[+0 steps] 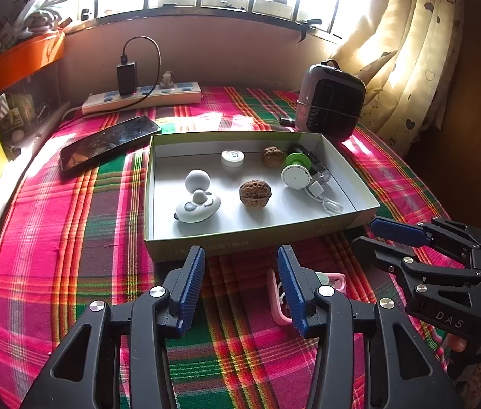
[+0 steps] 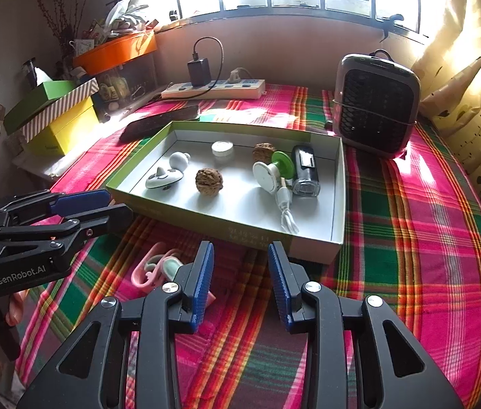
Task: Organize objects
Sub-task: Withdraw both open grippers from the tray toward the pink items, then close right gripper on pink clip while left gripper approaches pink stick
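We hold our left tongs (image 1: 240,266) open over the plaid cloth (image 1: 70,238) on the bench, with nothing between the blue pads. Our right tongs (image 2: 240,262) are open too and hold nothing.

Just in front of both tongs sits a shallow green box (image 1: 360,218) with a white inside. In the box, ahead of the left tongs, we see a white toy (image 1: 198,201) and a walnut (image 1: 255,193). Farther back are a small white round tin (image 1: 232,157) and a second walnut (image 1: 272,156). Ahead and to the right lie a white and green round thing (image 1: 295,173) with a white cable (image 1: 331,204). From the right tongs we also see a dark case with a clear end (image 2: 305,170) beside it.

A pink and mint clip (image 2: 157,267) lies on the cloth outside the box. It is just under the left tongs, partly hidden by the right finger, and just left of the right tongs.

Beyond the box, to the left, lies a black phone (image 1: 109,141). Behind it is a white power strip (image 1: 141,97). Beyond the box, to the right, stands a small grey heater (image 1: 329,102).
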